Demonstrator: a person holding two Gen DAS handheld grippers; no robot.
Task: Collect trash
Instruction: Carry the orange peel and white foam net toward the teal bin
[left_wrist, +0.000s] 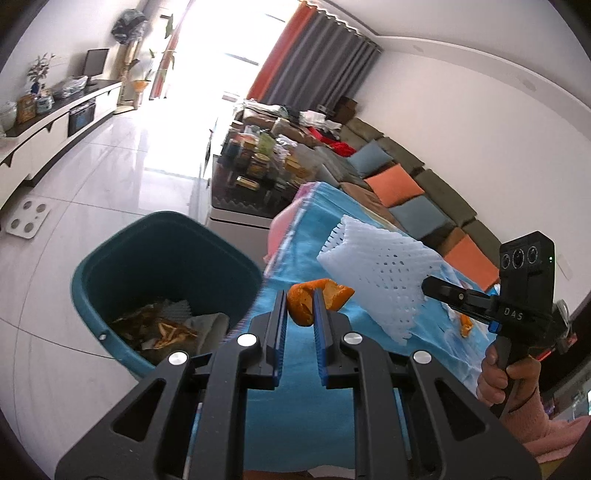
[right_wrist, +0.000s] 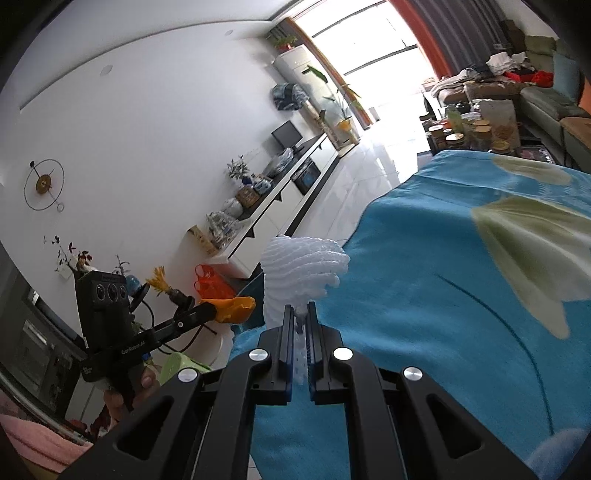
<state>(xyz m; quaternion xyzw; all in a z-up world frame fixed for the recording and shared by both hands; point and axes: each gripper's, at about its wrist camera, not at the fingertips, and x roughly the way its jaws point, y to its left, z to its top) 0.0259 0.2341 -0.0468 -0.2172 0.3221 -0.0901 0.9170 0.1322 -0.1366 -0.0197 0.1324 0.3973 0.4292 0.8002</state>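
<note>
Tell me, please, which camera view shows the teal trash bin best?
The left wrist view: the teal trash bin stands on the floor beside the blue cloth, its open top showing peels and paper inside. In the right wrist view I cannot pick the bin out at all.

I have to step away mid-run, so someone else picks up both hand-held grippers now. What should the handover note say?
Left hand-held gripper: shut on an orange peel, just right of the teal bin.
Right hand-held gripper: shut on a white foam fruit net, held over the blue cloth.
Done: the bin already holds peels and paper scraps.
Left: drop both held pieces into the bin, then fetch the small orange scrap lying on the cloth near the right gripper.
</note>
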